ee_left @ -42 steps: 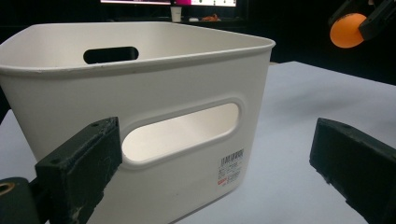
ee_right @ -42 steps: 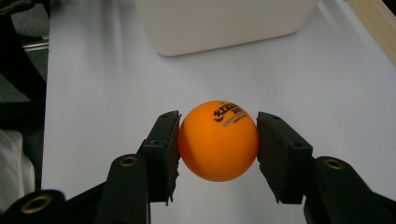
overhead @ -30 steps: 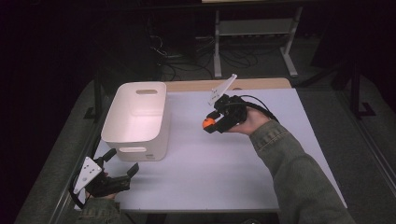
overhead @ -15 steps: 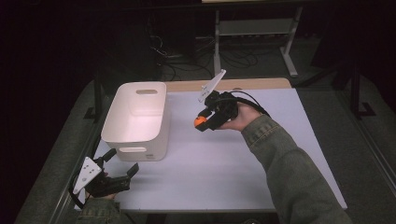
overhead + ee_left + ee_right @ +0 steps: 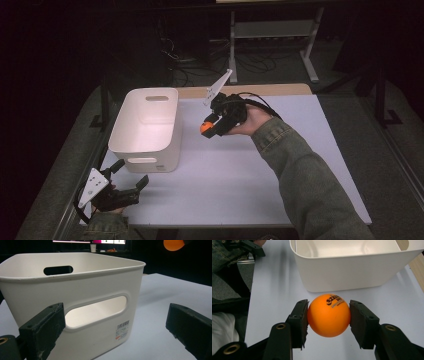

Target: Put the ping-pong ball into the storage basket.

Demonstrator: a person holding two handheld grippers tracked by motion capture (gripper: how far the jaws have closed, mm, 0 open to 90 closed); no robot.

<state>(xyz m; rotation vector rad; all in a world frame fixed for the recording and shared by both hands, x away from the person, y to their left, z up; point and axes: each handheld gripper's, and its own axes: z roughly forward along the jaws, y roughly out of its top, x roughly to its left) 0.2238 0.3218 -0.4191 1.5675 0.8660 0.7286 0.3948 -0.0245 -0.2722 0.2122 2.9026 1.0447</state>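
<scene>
While held aloft: the right gripper (image 5: 328,317) clamps an orange ball (image 5: 328,315) between both jaws, above bare table (image 5: 280,190) just right of the bin.
Bin: white bin (image 5: 146,127), long axis running away from the person.
Left gripper (image 5: 131,181): jaws wide, near the bin's front wall.

White bin (image 5: 82,290) with handle slots, black jaws apart, orange ball (image 5: 173,244) beyond

Bright table (image 5: 300,165) — black, dim surroundings — slightly soft focus.
</scene>
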